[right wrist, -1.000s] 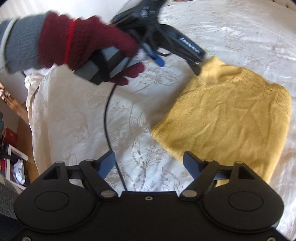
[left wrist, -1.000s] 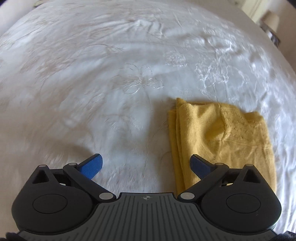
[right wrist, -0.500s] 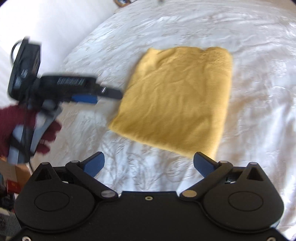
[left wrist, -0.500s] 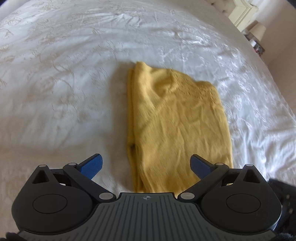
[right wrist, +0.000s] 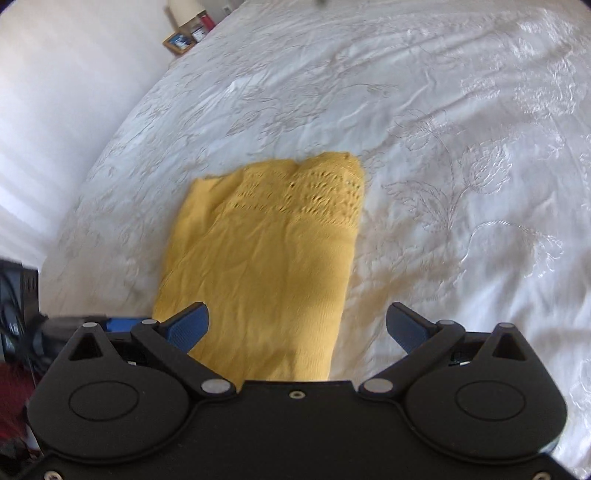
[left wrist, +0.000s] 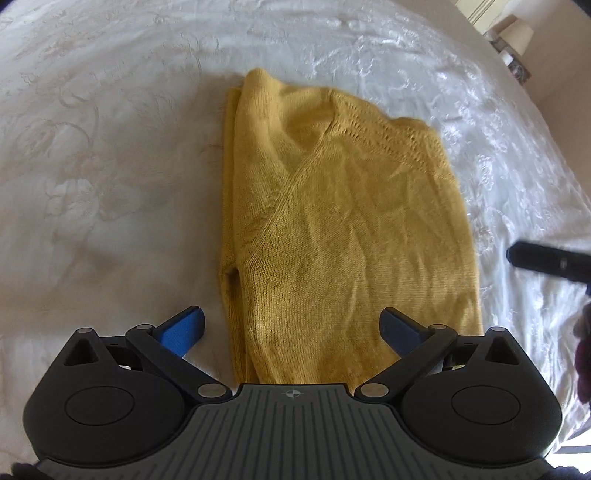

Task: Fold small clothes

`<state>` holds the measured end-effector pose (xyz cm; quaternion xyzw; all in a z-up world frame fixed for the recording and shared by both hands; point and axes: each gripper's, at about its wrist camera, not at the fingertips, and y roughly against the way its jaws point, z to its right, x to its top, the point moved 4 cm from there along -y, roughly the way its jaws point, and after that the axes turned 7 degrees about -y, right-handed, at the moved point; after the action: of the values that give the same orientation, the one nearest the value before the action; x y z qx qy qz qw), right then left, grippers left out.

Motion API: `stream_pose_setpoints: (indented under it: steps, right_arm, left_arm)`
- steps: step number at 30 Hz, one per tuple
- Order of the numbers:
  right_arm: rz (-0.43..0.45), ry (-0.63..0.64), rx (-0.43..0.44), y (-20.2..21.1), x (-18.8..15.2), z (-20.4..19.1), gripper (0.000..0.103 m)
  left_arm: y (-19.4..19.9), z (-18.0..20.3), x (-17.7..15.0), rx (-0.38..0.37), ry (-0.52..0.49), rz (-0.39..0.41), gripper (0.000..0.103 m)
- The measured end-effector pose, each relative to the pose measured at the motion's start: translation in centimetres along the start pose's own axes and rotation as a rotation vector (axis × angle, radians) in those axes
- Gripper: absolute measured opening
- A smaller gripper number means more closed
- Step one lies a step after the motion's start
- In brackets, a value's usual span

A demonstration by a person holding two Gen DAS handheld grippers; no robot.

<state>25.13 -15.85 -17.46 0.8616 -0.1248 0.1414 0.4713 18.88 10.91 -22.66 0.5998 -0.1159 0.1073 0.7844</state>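
Note:
A mustard-yellow knitted garment (left wrist: 332, 221) lies folded into a long rectangle on the white embroidered bedspread (left wrist: 110, 147). My left gripper (left wrist: 291, 330) hangs open above its near end, blue pads wide apart and nothing between them. In the right wrist view the same garment (right wrist: 266, 258) runs away from me, its lace-patterned end farthest. My right gripper (right wrist: 297, 326) is open over the near end, pads clear of the cloth. A finger of the right gripper (left wrist: 546, 260) pokes in at the right edge of the left wrist view.
The bedspread (right wrist: 443, 147) spreads wide to the right of the garment. A lamp and small frames (right wrist: 188, 29) stand past the bed's far corner. Another lamp (left wrist: 515, 35) sits beyond the bed's edge. The left gripper's body (right wrist: 22, 317) shows at the lower left.
Both grippers have swung over the garment's near end, so it now lies centred ahead of each. The right wrist rolled and its jaws widened; the gloved hand has slid out to the frame's left edge.

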Motion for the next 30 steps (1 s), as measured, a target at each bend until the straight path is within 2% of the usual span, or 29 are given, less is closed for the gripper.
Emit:
stream_pose_setpoints:
  steps: [4, 12, 19, 21, 22, 23, 24, 25, 26, 30]
  right_arm:
    - [-0.023, -0.075, 0.035, -2.4, 1.5, 1.5, 0.102]
    - [-0.084, -0.162, 0.15, -7.3, 3.6, 2.5, 0.103]
    - [-0.111, -0.142, 0.241, -9.6, 4.8, 0.9, 0.103]
    - [-0.118, -0.145, 0.243, -9.6, 5.0, 0.8, 0.098]
    - [-0.12, -0.144, 0.237, -9.6, 5.0, 0.7, 0.079]
    - [-0.119, -0.136, 0.213, -9.3, 5.0, 0.8, 0.054]
    - [-0.115, -0.124, 0.181, -9.1, 5.0, 0.9, 0.049]
    - [-0.116, -0.122, 0.177, -8.8, 4.9, 1.0, 0.049]
    - [-0.116, -0.121, 0.179, -8.5, 4.8, 0.9, 0.047]
    - [-0.088, -0.064, 0.133, -6.7, 4.7, -0.8, 0.044]
  left_arm:
    - [-1.7, 0.2, 0.5, -0.024, -0.004, -0.025, 0.103]
    - [-3.3, 0.4, 2.3, -0.065, -0.016, -0.005, 0.103]
    - [-3.3, 0.0, 2.9, -0.133, -0.001, 0.022, 0.102]
    - [-3.1, -0.4, 2.9, -0.162, 0.029, 0.021, 0.101]
    - [-2.9, -0.6, 3.0, -0.168, 0.054, 0.024, 0.092]
    - [-2.7, -0.7, 3.1, -0.161, 0.069, 0.029, 0.073]
    - [-2.5, -0.8, 3.1, -0.158, 0.072, 0.033, 0.061]
    - [-2.2, -0.7, 3.1, -0.181, 0.072, 0.036, 0.039]
    - [-2.0, -0.5, 3.1, -0.213, 0.078, 0.036, 0.03]
    - [-0.7, 2.1, 3.2, -0.21, -0.026, 0.063, 0.028]
